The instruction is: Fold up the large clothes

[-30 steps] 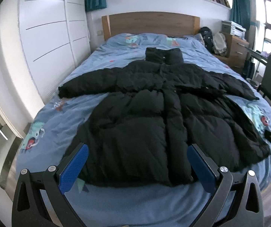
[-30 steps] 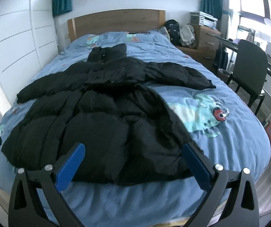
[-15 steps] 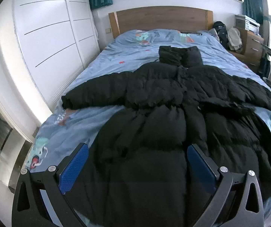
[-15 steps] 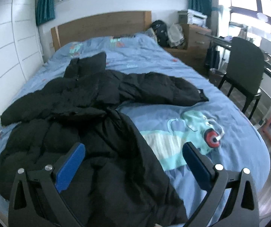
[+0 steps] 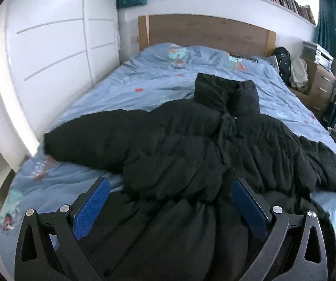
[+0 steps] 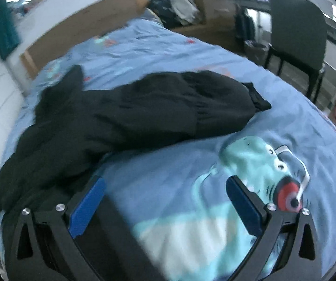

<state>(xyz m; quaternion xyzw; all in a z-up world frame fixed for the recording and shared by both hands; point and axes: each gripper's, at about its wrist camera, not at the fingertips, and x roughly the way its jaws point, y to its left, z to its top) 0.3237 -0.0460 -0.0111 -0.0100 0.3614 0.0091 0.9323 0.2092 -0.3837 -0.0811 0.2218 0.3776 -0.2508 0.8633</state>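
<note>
A large black puffer coat [image 5: 191, 154] lies spread flat on the blue bed [image 5: 144, 89], hood toward the headboard, sleeves out to both sides. My left gripper [image 5: 170, 201] is open and empty, low over the coat's body near the left sleeve [image 5: 93, 140]. In the right wrist view the coat's right sleeve [image 6: 179, 107] stretches across the sheet, its cuff [image 6: 259, 100] pointing right. My right gripper [image 6: 165, 201] is open and empty, over the bare sheet just below that sleeve, its left finger [image 6: 88, 208] at the coat's edge.
White wardrobe doors [image 5: 50, 46] run along the bed's left side. A wooden headboard [image 5: 205, 32] stands at the back. A wooden dresser [image 5: 317, 86] and a backpack [image 5: 282, 63] stand at the right. A dark chair [image 6: 296, 30] stands beside the bed's right side.
Both grippers moved forward up the bed and lower. The left now hangs over the coat's chest; the right swung right toward the right sleeve. The coat has not moved.
</note>
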